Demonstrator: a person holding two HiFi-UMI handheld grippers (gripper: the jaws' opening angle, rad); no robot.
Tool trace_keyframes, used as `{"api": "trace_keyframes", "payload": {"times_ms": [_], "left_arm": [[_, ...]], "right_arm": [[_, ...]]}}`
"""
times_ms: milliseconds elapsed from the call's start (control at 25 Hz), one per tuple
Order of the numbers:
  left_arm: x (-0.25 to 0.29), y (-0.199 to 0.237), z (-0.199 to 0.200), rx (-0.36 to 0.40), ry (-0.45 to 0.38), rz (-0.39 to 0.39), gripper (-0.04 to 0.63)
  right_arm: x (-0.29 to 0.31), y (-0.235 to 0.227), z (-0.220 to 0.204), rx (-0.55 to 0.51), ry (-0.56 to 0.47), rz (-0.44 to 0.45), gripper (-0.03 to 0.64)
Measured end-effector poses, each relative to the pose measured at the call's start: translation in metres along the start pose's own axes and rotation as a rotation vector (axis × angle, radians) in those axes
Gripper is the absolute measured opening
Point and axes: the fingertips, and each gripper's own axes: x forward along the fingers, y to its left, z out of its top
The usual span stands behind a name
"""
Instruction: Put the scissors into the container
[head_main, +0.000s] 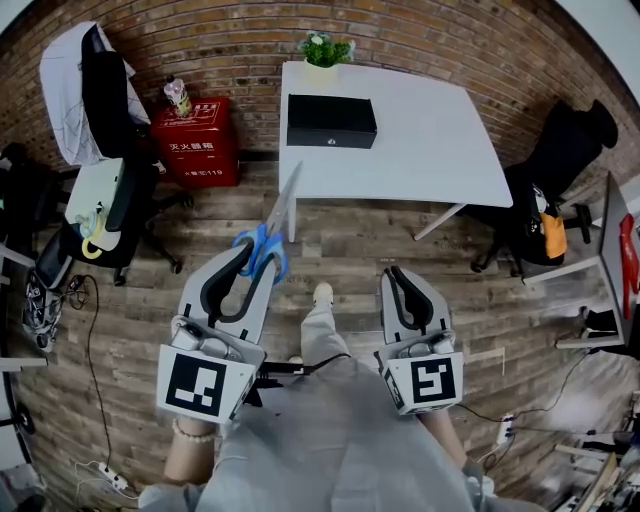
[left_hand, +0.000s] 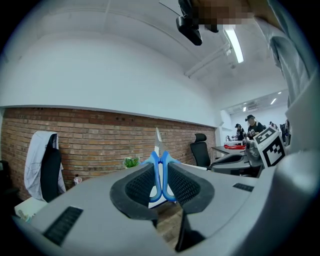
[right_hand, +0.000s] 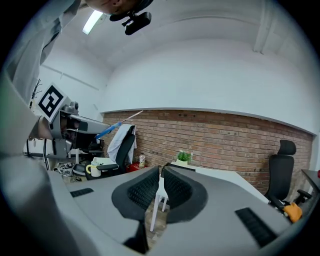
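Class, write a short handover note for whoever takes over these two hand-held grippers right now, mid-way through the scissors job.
Left hand-held gripper: shut on the blue handles of the scissors, blades pointing up and ahead.
Right hand-held gripper: jaws together, nothing in them.
Black container: on the white table by the brick wall, some way ahead; whether it is open I cannot tell.
Done: scissors are in the grip.
Left: carry them to the table and put them into the container.

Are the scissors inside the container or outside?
Outside: the left gripper holds the scissors over the floor, short of the container.
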Motion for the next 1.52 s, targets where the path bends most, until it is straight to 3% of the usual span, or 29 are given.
{"api": "trace_keyframes", "payload": {"times_ms": [840, 1520], "left_arm": [[0.169, 0.056, 0.009, -0.001, 0.019, 0.099, 0.102], [0.314, 0.125, 0.016, 0.005, 0.016, 0.163, 0.101]], "right_arm": [[0.164, -0.102, 0.002, 0.000, -0.008, 0.114, 0.058], [0.310, -0.179, 0.006, -0.063, 0.001, 0.187, 0.057]]}}
